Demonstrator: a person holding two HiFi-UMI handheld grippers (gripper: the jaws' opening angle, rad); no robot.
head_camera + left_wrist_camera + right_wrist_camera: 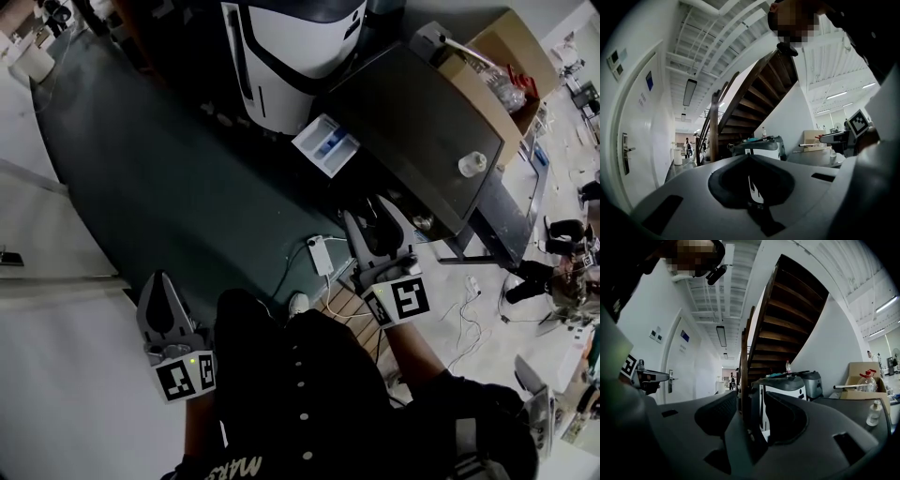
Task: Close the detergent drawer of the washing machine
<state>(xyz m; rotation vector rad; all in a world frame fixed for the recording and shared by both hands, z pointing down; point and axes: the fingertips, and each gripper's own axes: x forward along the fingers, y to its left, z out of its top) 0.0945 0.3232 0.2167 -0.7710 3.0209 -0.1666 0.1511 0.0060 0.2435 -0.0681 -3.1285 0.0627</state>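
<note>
Right gripper [371,214] spread wide, nothing between jaws, in air just short of washing machine [422,131] front. Left gripper [161,281] pressed together, empty, off to left over dark floor mat [169,187], well apart from washer. Detergent drawer [326,145] pulled out, white with blue inserts, sticking from washer front at corner nearest white-and-black machine [291,47]. Small clear bottle [472,164] upright near right-hand edge of washer top. Cardboard box [511,56] beyond washer.
</note>
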